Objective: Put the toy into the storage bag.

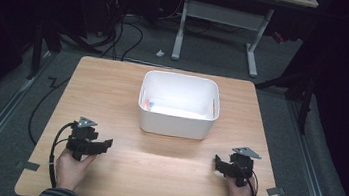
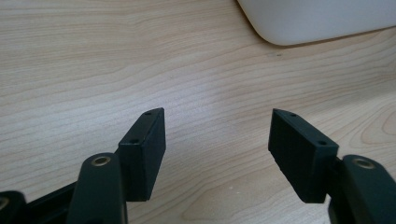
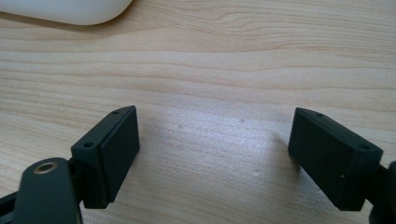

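dim room, dark edges; overhead light blows out the white tub (image 1: 177, 123), soft glare on table (image 1: 164, 165). gripper views sharp, near jaws slightly soft.

The table (image 1: 113, 85) is pale wood with wavy grain, the bin (image 1: 175, 123) plain white with something orange (image 1: 147, 104) inside, both the left gripper (image 1: 106, 143) and right gripper (image 1: 217, 159) matt black with grey top plates, over grey floor (image 1: 5, 107)

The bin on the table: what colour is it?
White; the bin shows best in the high view, standing on the light wood table.
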